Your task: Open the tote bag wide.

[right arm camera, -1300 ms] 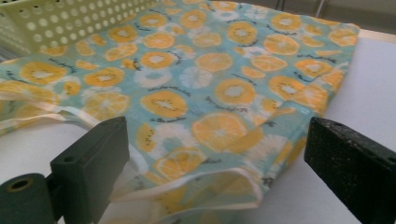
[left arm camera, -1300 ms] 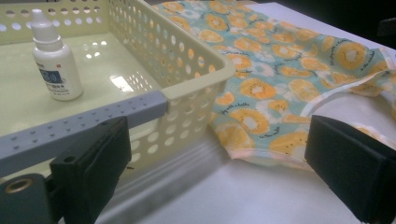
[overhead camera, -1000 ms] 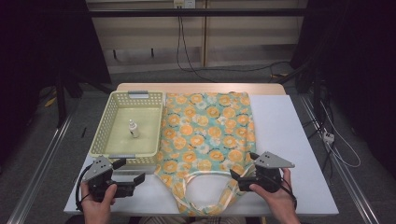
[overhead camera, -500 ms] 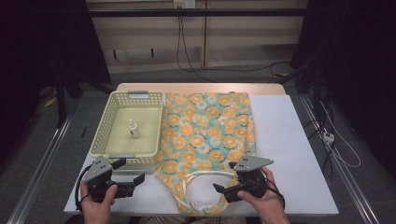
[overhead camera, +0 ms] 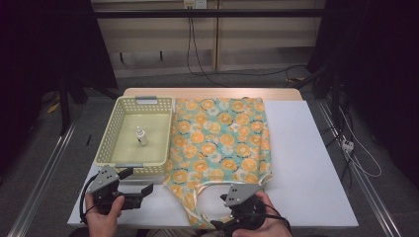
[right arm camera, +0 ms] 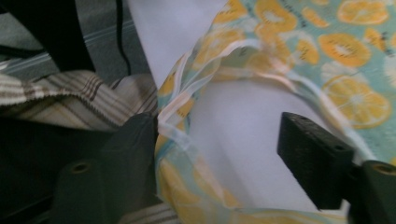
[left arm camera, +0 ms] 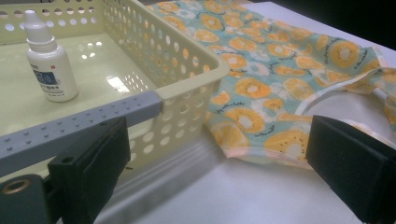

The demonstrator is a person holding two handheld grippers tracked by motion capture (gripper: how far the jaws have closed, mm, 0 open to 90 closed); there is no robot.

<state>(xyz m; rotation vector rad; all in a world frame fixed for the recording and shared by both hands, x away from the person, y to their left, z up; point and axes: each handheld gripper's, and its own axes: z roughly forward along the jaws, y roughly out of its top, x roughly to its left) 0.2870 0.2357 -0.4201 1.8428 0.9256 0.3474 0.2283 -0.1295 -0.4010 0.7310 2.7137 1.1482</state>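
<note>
High view: right claw (overhead camera: 228, 223) is hovering jaws apart over the near strap edge of the citrus-print garment (overhead camera: 217, 143) lying flat on the tabletop (overhead camera: 306, 168); left claw (overhead camera: 141, 185) is idling open beside the basket (overhead camera: 109, 140).

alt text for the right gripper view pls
The right gripper is open at the near table edge, its two black jaws either side of the strap loop of an orange-slice print garment on the white table. Striped cloth shows at left, beyond the edge.
</note>
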